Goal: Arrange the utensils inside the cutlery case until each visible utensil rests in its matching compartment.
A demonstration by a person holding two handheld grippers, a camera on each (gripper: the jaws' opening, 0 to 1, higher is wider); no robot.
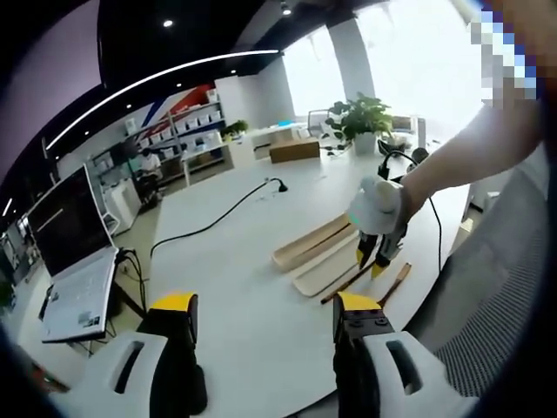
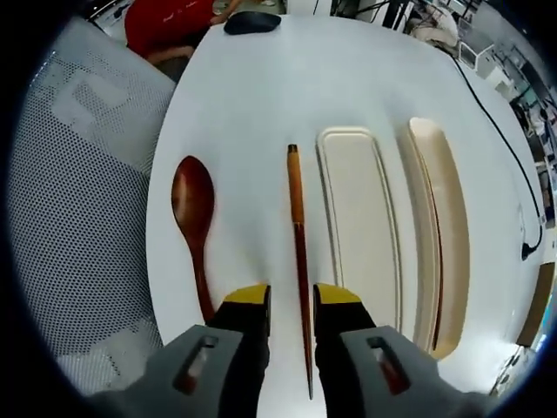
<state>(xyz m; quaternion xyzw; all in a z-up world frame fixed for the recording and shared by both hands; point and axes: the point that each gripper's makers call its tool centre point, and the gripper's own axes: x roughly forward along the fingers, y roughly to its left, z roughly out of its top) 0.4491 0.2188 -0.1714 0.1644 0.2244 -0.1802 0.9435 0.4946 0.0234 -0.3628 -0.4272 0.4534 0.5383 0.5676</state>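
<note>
A brown chopstick point(image 2: 296, 200) lies on the white table point(image 2: 252, 104), its thin end running between my right gripper's jaws. The right gripper point(image 2: 291, 300) is open by a narrow gap and straddles the stick without touching it. A wooden spoon point(image 2: 193, 209) lies to its left. To the right sit the cream case tray point(image 2: 357, 218) and a second cream half point(image 2: 439, 226), which has a thin brown line along it. In the left gripper view the right gripper point(image 1: 374, 261) hangs over the utensils beside the case point(image 1: 313, 248). My left gripper point(image 1: 265, 318) is wide open above bare table.
An open laptop point(image 1: 74, 261) stands at the table's left edge, and a black cable point(image 1: 218, 218) crosses the middle. A potted plant point(image 1: 361, 117) sits at the far end. A grey mesh chair point(image 2: 78, 200) is by the near edge, and a dark object point(image 2: 252, 22) lies farther along the table.
</note>
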